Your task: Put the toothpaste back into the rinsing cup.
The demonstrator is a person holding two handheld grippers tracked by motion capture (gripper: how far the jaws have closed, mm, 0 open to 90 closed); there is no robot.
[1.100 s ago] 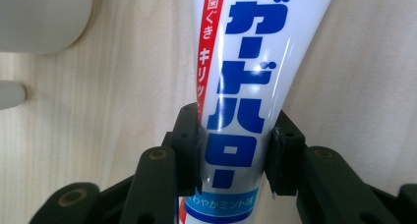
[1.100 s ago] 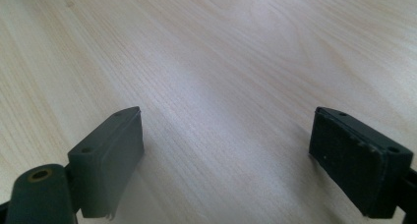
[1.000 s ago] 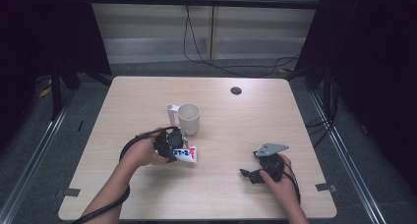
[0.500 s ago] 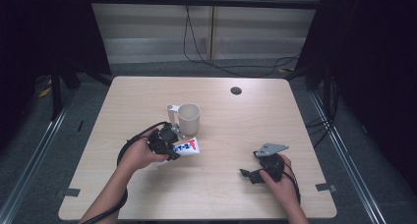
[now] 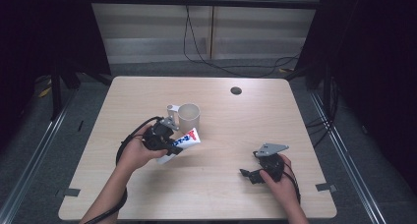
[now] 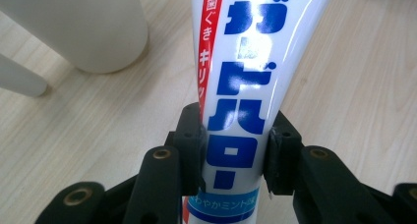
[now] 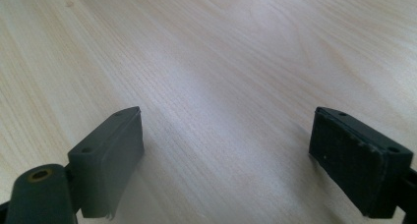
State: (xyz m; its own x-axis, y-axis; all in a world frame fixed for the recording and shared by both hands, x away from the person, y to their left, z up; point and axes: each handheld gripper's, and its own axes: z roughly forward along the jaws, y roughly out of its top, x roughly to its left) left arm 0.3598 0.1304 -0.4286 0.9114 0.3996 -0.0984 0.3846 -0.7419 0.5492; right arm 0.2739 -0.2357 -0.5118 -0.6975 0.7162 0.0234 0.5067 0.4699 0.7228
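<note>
A white toothpaste tube [image 6: 246, 76] with blue and red print sits clamped between the two black jaws of my left gripper [image 6: 235, 157]. In the high view the tube [image 5: 183, 141] points up and to the right from the left gripper [image 5: 173, 146], just below a cream mug [image 5: 188, 117] with its handle to the left. The mug's base [image 6: 83, 27] appears at the upper left of the left gripper view. My right gripper [image 5: 247, 175] rests low on the table at the right, its jaws wide apart over bare wood [image 7: 226, 150].
The light wooden table [image 5: 226, 111] has a small dark round cap [image 5: 236, 91] near its far edge. Black cable loops trail from the left gripper [image 5: 129, 138]. Dark curtains and floor rails flank the table.
The left gripper has lifted and swung the toothpaste tube up toward the mug, tilting its far end higher. The right gripper has stayed in place.
</note>
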